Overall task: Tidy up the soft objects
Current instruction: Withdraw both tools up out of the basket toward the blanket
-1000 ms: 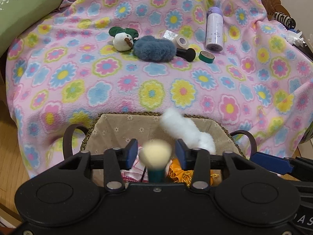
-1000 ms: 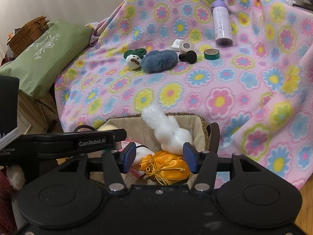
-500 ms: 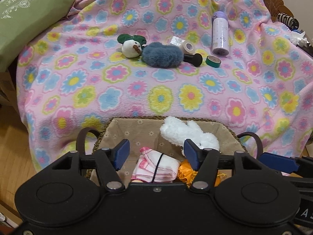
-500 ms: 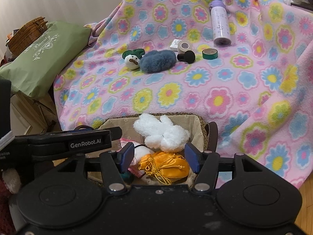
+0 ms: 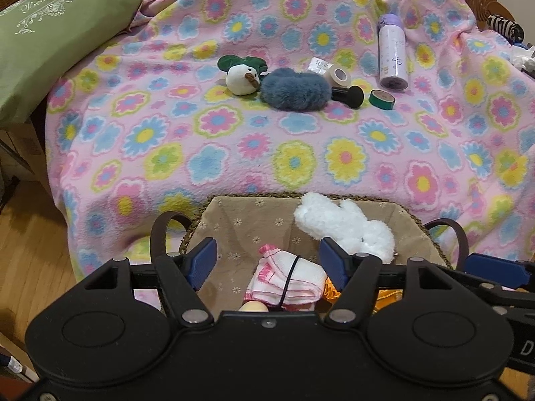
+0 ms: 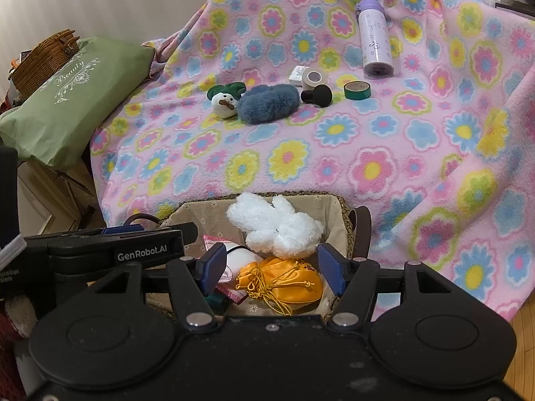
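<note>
A lined wicker basket (image 5: 234, 214) (image 6: 337, 214) stands against the front of the flowered blanket. In it lie a white fluffy toy (image 5: 341, 224) (image 6: 274, 225), a pink-white folded cloth (image 5: 287, 279), an orange drawstring pouch (image 6: 281, 282) and a cream brush head (image 5: 253, 306). My left gripper (image 5: 267, 262) is open and empty above the basket. My right gripper (image 6: 269, 267) is open and empty above it too. Far back on the blanket lie a white-and-green plush (image 5: 242, 73) (image 6: 225, 98) and a blue-grey furry piece (image 5: 296, 89) (image 6: 269, 103).
Beside the furry piece lie a black brush (image 5: 349, 95), a beige tape roll (image 5: 339, 76), a green tape roll (image 5: 382, 99) and a lilac bottle (image 5: 392, 53). A green cushion (image 5: 43, 43) is at the left, a wicker bag (image 6: 43, 58) behind it. Wood floor lies below left.
The left gripper let go of the cream-headed brush, which dropped into the basket, and its jaws opened wider. The white fluffy toy fell over and settled in the basket. Both grippers drew back a little.
</note>
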The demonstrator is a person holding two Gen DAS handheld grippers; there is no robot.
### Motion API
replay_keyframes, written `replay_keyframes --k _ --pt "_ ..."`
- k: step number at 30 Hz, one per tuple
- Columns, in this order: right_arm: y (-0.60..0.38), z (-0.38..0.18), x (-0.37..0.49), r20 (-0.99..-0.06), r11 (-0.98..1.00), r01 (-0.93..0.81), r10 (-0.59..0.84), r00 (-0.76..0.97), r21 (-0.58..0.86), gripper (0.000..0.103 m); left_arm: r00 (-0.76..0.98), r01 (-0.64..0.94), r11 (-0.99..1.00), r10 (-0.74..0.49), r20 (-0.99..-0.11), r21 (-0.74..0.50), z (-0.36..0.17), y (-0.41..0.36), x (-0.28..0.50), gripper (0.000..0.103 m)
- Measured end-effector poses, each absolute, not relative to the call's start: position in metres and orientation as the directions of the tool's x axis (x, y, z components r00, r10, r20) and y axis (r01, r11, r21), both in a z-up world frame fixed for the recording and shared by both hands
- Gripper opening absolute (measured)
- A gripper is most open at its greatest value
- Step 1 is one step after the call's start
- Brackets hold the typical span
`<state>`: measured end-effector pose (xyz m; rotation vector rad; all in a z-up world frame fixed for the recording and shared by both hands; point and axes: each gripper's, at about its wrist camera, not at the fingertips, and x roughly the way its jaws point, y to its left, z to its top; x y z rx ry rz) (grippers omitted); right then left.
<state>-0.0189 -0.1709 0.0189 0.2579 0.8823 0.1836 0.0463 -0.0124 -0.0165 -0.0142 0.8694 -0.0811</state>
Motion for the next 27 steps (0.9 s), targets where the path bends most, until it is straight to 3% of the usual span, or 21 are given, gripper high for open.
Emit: replay_keyframes --k 17,19,21,27 --pt "-0.1748 0.0196 -0.0174 -0.733 0.954 -0.046 0.259 0.629 0.297 0.066 0.626 0.049 0.999 -0.043 -0.778 -0.015 -0.0208 -0.0102 0.0471 0.070" --pt "-0.1756 0.0202 -0.0171 -0.731 0.954 -0.044 0.256 0.632 0.296 0.068 0.628 0.048 0.999 -0.041 -0.777 -0.014 -0.0208 -0.0100 0.0473 0.071" --pt "-0.1755 0.0215 -0.0171 -0.729 0.956 -0.037 0.248 0.639 0.292 0.070 0.631 0.045 0.999 -0.034 -0.775 -0.008 -0.0208 -0.0096 0.0473 0.080" --pt "-0.1765 0.0280 -0.0144 -0.710 0.962 -0.030 0.221 0.669 0.271 0.078 0.643 0.045 0.999 -0.030 -0.766 -0.002 -0.0183 -0.0090 0.0465 0.080"
